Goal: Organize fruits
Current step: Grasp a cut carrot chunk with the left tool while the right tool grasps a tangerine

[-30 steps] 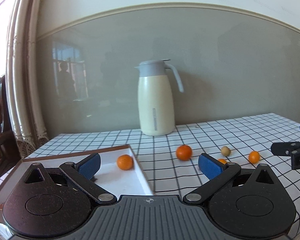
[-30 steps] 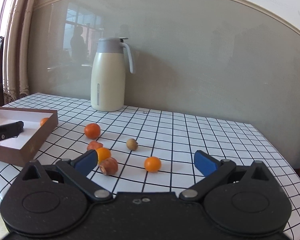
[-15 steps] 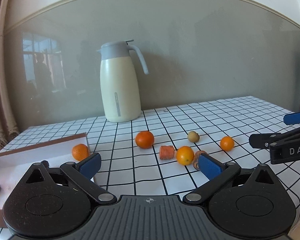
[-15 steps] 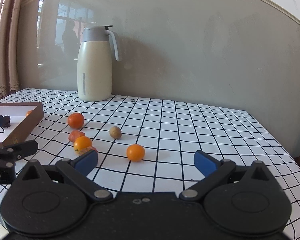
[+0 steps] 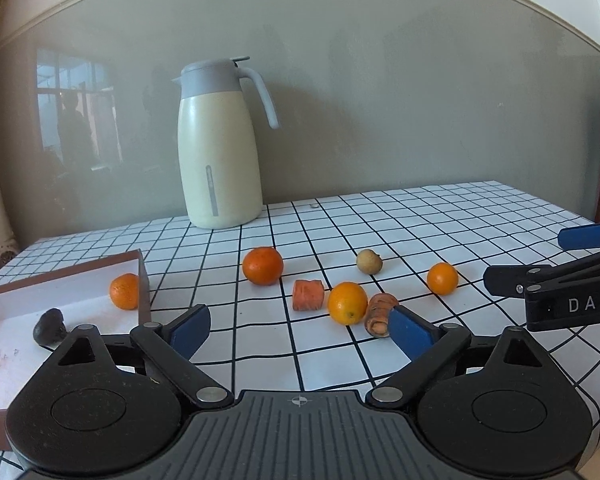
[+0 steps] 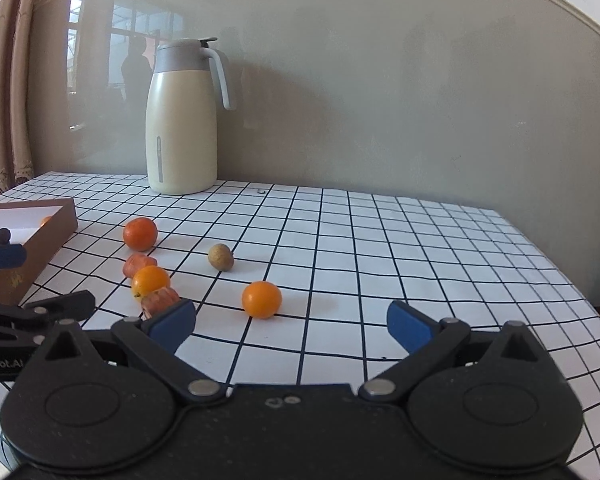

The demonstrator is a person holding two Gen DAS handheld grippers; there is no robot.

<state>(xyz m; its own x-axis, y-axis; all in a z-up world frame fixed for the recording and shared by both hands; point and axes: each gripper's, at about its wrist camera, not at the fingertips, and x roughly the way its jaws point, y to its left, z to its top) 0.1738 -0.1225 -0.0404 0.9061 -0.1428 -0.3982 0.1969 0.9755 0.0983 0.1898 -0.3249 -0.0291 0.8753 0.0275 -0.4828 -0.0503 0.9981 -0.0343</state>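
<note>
Several fruits lie on the checked tablecloth: a large orange (image 5: 262, 265) (image 6: 140, 233), a yellow-orange fruit (image 5: 347, 303) (image 6: 150, 280), a small orange (image 5: 442, 278) (image 6: 261, 299), and a beige round fruit (image 5: 369, 261) (image 6: 221, 257). Two carrot pieces (image 5: 308, 295) (image 5: 379, 314) lie among them. The brown box (image 5: 141, 280) (image 6: 52, 232) at left holds an orange (image 5: 124, 291) and a dark fruit (image 5: 49, 326). My left gripper (image 5: 300, 330) is open and empty just before the carrot pieces. My right gripper (image 6: 292, 326) is open and empty near the small orange.
A cream thermos jug (image 5: 218, 148) (image 6: 182, 120) stands at the back by the grey wall. The right gripper's fingers (image 5: 540, 280) reach in from the right of the left wrist view. The table's right edge (image 6: 572, 280) is near.
The left gripper has swung right, from over the box to facing the loose fruits. The right gripper has moved closer to the fruits. Both stayed open.
</note>
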